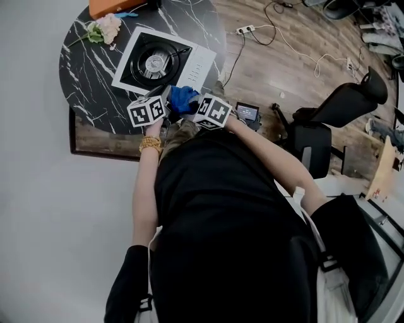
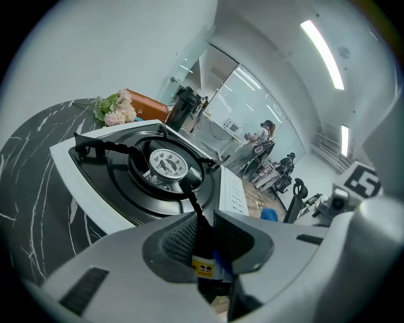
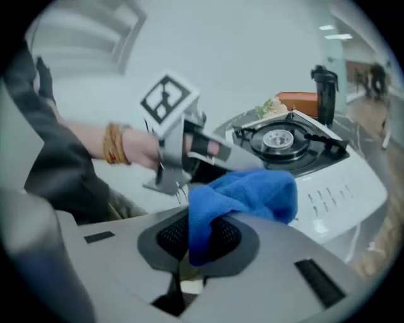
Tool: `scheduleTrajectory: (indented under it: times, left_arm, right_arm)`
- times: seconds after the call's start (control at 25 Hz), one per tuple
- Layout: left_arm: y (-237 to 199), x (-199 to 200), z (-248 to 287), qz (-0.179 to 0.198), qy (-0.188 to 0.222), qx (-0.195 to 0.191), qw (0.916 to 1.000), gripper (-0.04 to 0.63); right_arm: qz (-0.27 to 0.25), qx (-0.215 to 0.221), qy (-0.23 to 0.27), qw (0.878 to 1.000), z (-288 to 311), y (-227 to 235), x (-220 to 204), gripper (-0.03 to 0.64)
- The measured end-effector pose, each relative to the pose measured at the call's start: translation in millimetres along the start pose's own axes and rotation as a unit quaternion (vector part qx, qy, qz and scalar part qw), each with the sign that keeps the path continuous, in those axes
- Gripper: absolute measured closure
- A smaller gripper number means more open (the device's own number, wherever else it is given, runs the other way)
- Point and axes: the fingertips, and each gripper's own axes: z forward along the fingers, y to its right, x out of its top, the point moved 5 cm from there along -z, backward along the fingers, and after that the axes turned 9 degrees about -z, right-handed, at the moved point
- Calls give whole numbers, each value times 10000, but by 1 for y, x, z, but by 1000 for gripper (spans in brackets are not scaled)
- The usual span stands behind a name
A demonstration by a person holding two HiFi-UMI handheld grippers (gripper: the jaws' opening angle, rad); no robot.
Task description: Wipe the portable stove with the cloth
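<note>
Both fingers (image 3: 169,238) of the right gripper (image 3: 199,236) are clenched on a fold of the blue cloth (image 3: 252,195). The fold is pinched between the pads, and the rest is bunched out ahead of the tips. The cloth is seen between the two grippers, just beside the near edge of the portable gas stove (image 1: 126,66), by its white control panel (image 1: 201,66).

The left gripper (image 2: 203,238) is placed at the stove's near corner. Its fingers are set slightly apart around a dark gap, and whether anything is gripped there cannot be told.

The stove is carried on a round black marble worktop (image 1: 79,69). Its round burner (image 2: 167,165) is seated in the black recessed tray (image 2: 126,189). An orange box (image 1: 110,6) is set at the worktop's far edge, its contents not shown, with a bunch of flowers (image 1: 104,28) beside it.
</note>
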Motion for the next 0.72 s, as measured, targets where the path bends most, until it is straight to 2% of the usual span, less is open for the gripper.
scheduleTrajectory:
  times: [0.04,0.08,0.12,0.16,0.24,0.28,0.36,0.44,0.52,0.6,0.72]
  left_arm:
    - [1,1,-2,132,-36,-12,9999,510]
    - [2,4,-7,302,-15,-4,9995,505]
    - [3,10,-16,473,144,21,9988,522]
    - [5,19,-27,609,467,35,9970,534]
    - [13,36,-55,760,1327,38,9882,540]
    - [19,42,-71,841,1737,99,9811,542]
    - [29,59,-98,1174,2442,423,9617,548]
    - [38,75,-117,1569,2942,809,9393,555]
    - [51,88,-127,1832,3265,1032,9215,560]
    - [66,102,-137,2032,3570,1121,9048,561]
    - [88,127,-158,2175,4043,1203,8802,563]
  right_arm:
    - [280,212,491,9982,-7,-4,13,592]
    - [296,283,867,9954,-15,-8,27,592]
    - [68,205,1109,9936,-22,-10,40,592]
    - [-319,-18,1241,9918,-29,-10,50,592]
    - [-1123,-775,1313,9819,-42,-10,63,592]
    - [-1398,-1209,1352,9734,-49,-9,70,592]
    - [-1786,-2075,1547,9493,-64,2,90,592]
    - [-2119,-3041,1648,9140,-80,24,111,592]
    - [-2166,-3912,1726,8776,-99,44,130,592]
    - [-2013,-4373,2056,8520,-118,54,153,592]
    - [-1937,-4448,2730,8307,-136,50,194,592]
